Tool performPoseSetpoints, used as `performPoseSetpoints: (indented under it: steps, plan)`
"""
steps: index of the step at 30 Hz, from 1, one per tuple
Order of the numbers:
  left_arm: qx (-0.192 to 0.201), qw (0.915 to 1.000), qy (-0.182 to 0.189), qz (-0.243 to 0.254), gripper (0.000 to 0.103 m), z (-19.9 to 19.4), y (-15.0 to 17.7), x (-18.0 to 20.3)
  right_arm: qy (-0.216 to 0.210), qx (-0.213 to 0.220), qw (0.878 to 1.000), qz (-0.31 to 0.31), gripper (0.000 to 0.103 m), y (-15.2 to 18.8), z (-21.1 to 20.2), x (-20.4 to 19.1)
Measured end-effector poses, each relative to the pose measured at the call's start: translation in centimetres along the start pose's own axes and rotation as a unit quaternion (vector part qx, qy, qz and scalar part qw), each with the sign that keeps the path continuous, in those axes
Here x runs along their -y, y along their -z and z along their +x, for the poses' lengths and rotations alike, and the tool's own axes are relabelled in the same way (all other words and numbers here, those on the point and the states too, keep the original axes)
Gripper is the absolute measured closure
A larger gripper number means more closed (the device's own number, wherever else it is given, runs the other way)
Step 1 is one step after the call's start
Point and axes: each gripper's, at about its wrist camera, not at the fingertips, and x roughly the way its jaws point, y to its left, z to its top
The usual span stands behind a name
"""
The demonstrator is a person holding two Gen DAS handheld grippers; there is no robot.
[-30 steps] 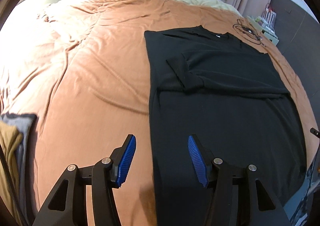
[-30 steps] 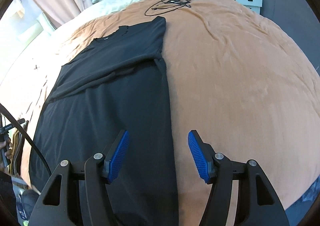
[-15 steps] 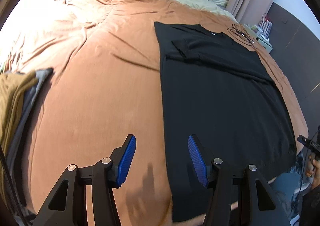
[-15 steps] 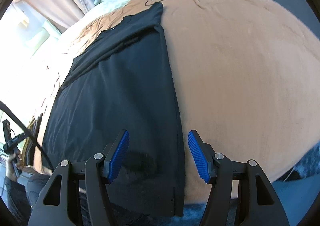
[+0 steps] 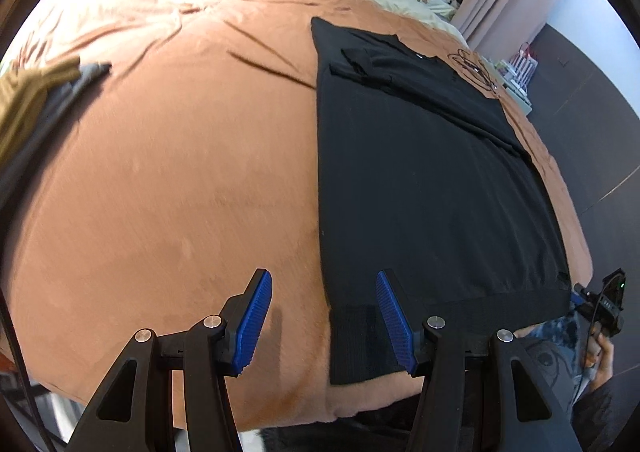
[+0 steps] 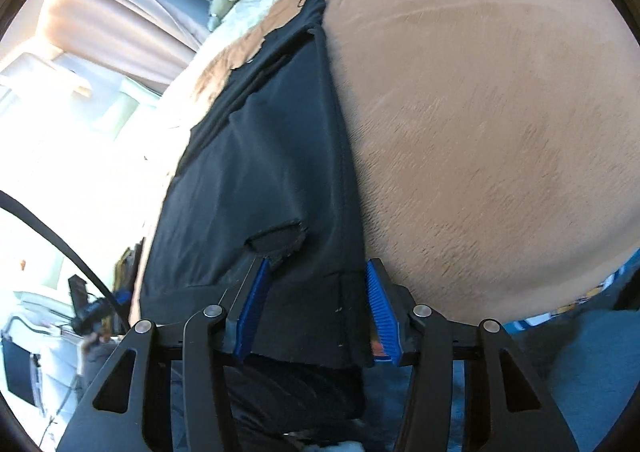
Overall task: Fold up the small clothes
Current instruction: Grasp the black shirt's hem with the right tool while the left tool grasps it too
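Both grippers, left (image 5: 324, 326) and right (image 6: 316, 310), hold jaws wide at the black shirt's (image 5: 420, 180) bottom corners, ready to grab.

My left gripper (image 5: 324, 326) is spread wide, both blue pads (image 5: 253, 323) apart with nothing between them touching either one. I hold it level and low, fingers pointing forward. My right gripper (image 6: 316, 310) is also spread wide, its pads (image 6: 383, 312) standing clear on either side, tilted a little to the left. In the left view, my right hand (image 5: 600, 348) shows at the far right edge, wrapped round its black handle.
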Motion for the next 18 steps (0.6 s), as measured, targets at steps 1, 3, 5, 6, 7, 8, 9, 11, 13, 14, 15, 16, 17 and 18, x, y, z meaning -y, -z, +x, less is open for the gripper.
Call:
performPoseSetpoints:
  steps: [1,3,5,6,7,8,9,11,13,14,15,16,17,18]
  plan:
    - [0.000,1.0000,0.004,-0.006,0.046,0.2,0.2,-0.2,-0.006,0.003,1.000,0.005,0.056,-0.1,0.0,0.2]
    - [-0.005,0.9995,0.023,-0.023,0.046,0.9,0.6,-0.7,-0.017,0.004,1.000,0.011,0.056,-0.4,0.1,0.6]
    - [-0.013,0.9984,0.040,-0.038,0.046,1.7,0.7,-1.1,-0.030,0.005,0.999,0.017,0.057,-0.7,0.3,1.1]
    - [-0.016,0.9976,0.049,-0.045,0.046,2.2,0.7,-1.2,-0.035,0.004,0.999,0.021,0.058,-1.0,0.5,1.3]
    - [-0.018,0.9970,0.056,-0.050,0.046,2.6,0.7,-1.3,-0.037,0.003,0.999,0.022,0.058,-0.9,0.8,1.4]
    - [-0.020,0.9963,0.063,-0.055,0.046,3.1,0.6,-1.5,-0.040,0.001,0.999,0.021,0.058,-0.9,1.2,1.7]
    - [-0.025,0.9954,0.071,-0.060,0.047,3.6,0.6,-1.5,-0.043,0.001,0.999,0.020,0.058,-0.8,1.4,1.9]
    - [-0.031,0.9942,0.079,-0.065,0.047,4.5,0.5,-1.5,-0.052,-0.001,0.998,0.021,0.058,-0.8,1.9,2.2]
    - [-0.027,0.9931,0.090,-0.069,0.047,4.8,0.5,-1.4,-0.060,-0.004,0.998,0.022,0.060,-0.7,2.2,2.1]
    - [-0.026,0.9921,0.099,-0.073,0.047,4.9,0.3,-1.3,-0.063,-0.006,0.998,0.021,0.061,-0.7,2.6,2.1]
    - [-0.026,0.9909,0.107,-0.077,0.047,5.1,0.2,-1.3,-0.063,-0.008,0.998,0.019,0.061,-0.7,2.8,2.2]
    - [-0.025,0.9902,0.111,-0.081,0.047,5.3,0.1,-1.3,-0.062,-0.009,0.998,0.019,0.061,-0.9,3.3,2.1]
    - [-0.025,0.9894,0.114,-0.085,0.047,5.4,0.2,-1.3,-0.063,-0.008,0.998,0.020,0.061,-1.0,3.6,2.1]
    - [-0.025,0.9881,0.121,-0.092,0.047,5.6,0.2,-1.4,-0.066,-0.007,0.998,0.021,0.061,-1.1,4.0,1.8]
